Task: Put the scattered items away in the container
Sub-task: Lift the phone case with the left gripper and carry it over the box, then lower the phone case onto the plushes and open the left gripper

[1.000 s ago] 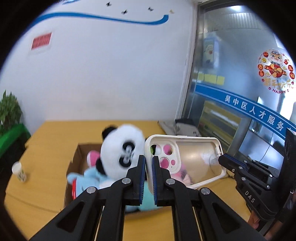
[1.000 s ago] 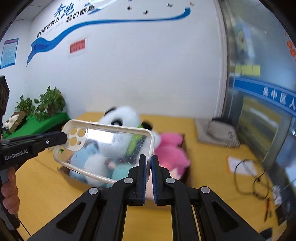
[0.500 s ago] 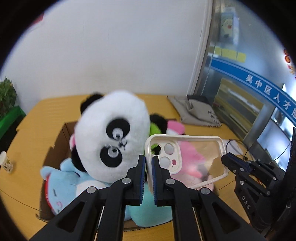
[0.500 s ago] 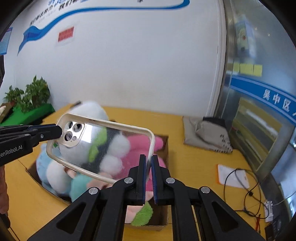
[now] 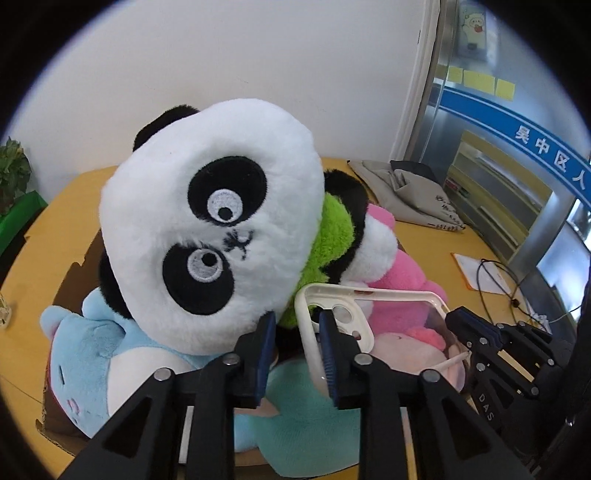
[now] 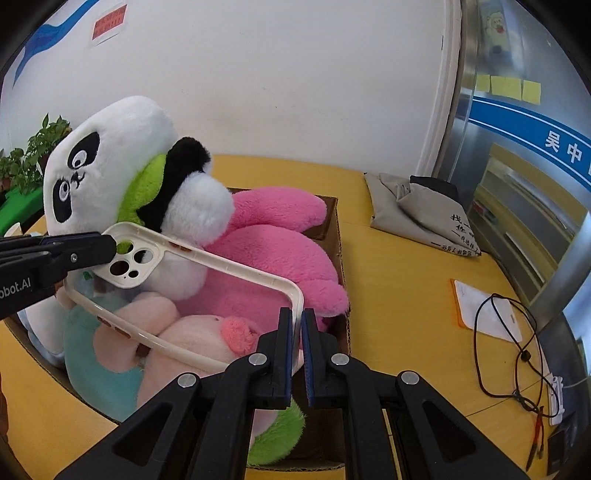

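On the right gripper point(image 5: 458, 321), as seen from the left wrist, we read "DAS" in pale letters along a black arm. From the right wrist we read "bot.AI" on the side of the left gripper point(image 6: 107, 248), the start of the word cut off by the edge. On the blue band point(image 5: 517, 129) across the glass partition we read white Chinese characters: "吴中区" and then "人" from the left wrist, "吴中" from the right wrist. On the grey cloth bag point(image 6: 421, 210) lying on the table we see dark Chinese characters, too small for us to read. We cannot make out the print on the red wall notice point(image 6: 109, 23)
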A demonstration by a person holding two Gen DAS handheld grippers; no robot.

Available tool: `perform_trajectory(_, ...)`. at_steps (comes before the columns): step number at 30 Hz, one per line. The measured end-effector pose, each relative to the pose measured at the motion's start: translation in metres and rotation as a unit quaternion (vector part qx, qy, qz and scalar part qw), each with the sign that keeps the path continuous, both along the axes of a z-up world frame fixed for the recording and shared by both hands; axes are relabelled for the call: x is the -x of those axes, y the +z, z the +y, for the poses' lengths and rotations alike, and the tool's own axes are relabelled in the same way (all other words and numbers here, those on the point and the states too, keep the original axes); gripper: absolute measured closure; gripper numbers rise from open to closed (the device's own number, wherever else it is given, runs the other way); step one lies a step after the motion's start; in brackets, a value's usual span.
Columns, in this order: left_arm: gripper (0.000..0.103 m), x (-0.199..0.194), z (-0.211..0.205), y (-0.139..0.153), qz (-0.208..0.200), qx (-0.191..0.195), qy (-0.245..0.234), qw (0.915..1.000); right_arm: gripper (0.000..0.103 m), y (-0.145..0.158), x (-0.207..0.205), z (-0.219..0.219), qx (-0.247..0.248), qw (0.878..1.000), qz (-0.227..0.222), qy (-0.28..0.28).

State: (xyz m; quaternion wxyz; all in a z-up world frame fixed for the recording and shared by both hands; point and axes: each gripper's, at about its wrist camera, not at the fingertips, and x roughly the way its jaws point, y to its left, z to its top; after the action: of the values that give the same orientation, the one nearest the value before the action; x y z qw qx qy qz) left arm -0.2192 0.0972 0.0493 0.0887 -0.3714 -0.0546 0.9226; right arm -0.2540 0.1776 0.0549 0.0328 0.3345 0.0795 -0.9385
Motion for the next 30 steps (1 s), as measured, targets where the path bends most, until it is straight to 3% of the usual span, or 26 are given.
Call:
perform_trajectory(2,0.067,-0.002,-0.009,0.0,-0.006,-0.028,-0.004,0.9996,0.095,0.002,-0.003,-0.001,-0.002,1.0,0.004,-0.001)
perform_trajectory(4,0.055,-0.007,-0.015,0.002,-0.006,-0.039,-0.001,0.9992,0.086,0.004,-0.006,0.0,0.006,1.0,0.004,-0.001)
perform_trajectory(6,0.047,-0.014,-0.018,0.007,0.008,-0.033,0.01,0.9994,0.051,0.008,-0.008,0.003,0.012,1.0,0.01,-0.005)
perform_trajectory(9,0.033,-0.025,-0.019,0.018,0.035,-0.025,0.017,0.9989,0.02,0.014,-0.014,0.006,0.023,0.999,0.023,-0.008)
perform_trajectory(11,0.027,-0.034,-0.021,0.026,0.053,-0.021,0.02,0.9982,0.014,0.017,-0.018,0.008,0.026,0.999,0.028,-0.012)
perform_trajectory(15,0.026,-0.047,-0.022,0.04,0.077,-0.008,0.023,0.9967,0.002,0.023,-0.025,0.014,0.036,0.998,0.036,-0.024)
perform_trajectory(23,0.026,-0.088,-0.036,0.058,0.111,-0.019,0.022,0.9934,0.0,0.048,-0.055,0.025,0.049,0.996,0.075,-0.029)
perform_trajectory(30,0.025,-0.122,-0.046,0.063,0.124,-0.021,0.02,0.9918,0.0,0.061,-0.087,0.027,0.066,0.994,0.083,-0.007)
